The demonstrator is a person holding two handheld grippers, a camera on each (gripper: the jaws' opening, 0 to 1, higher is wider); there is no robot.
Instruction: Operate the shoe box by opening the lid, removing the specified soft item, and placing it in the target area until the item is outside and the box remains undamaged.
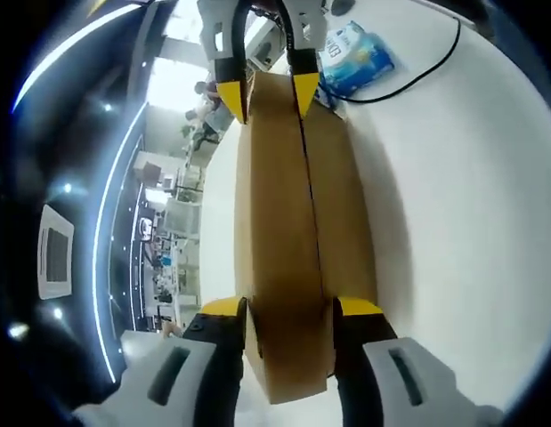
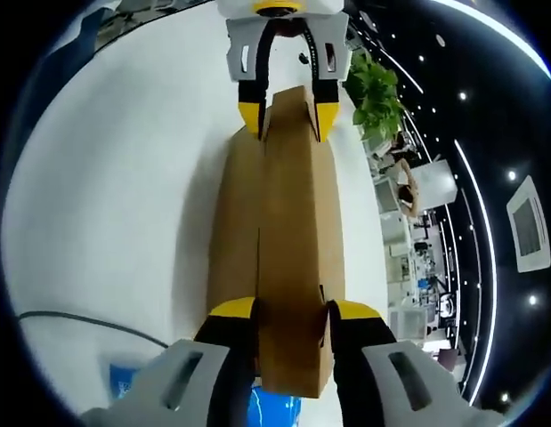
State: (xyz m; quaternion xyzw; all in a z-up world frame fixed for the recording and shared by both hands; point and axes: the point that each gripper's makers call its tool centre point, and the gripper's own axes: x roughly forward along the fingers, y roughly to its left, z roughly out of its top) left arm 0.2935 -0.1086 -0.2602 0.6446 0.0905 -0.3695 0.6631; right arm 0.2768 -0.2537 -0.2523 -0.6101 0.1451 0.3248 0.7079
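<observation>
box: brown cardboard shoe box (image 1: 288, 240) lies lengthwise on white table (image 1: 453, 205), running straight ahead from one gripper to the other.
lid: looks shut; seam runs down the box length. Can't tell if it's lifted at all, fisheye view too skewed.
soft item: can't see inside, so nothing out yet by my read.
progress: early. Both ends gripped, lid not yet opened; opening, pulling the item and placing it all left.
left gripper (image 1: 288, 311): jaws partly spread, straddling near end of box, yellow tips against both box sides, so pinching the box end.
right gripper (image 2: 291, 313): same at opposite end, jaws clamped on box sides; seen in left gripper view at far end of box (image 1: 268, 89).
beyond: blue pack (image 1: 357, 58) w/ black cable (image 1: 417, 71) just past far end of box from left gripper; green plant (image 2: 375, 93) ahead-right of right gripper, off the table.
risk: squeezing thin card ends could crease box; keep grip light.
</observation>
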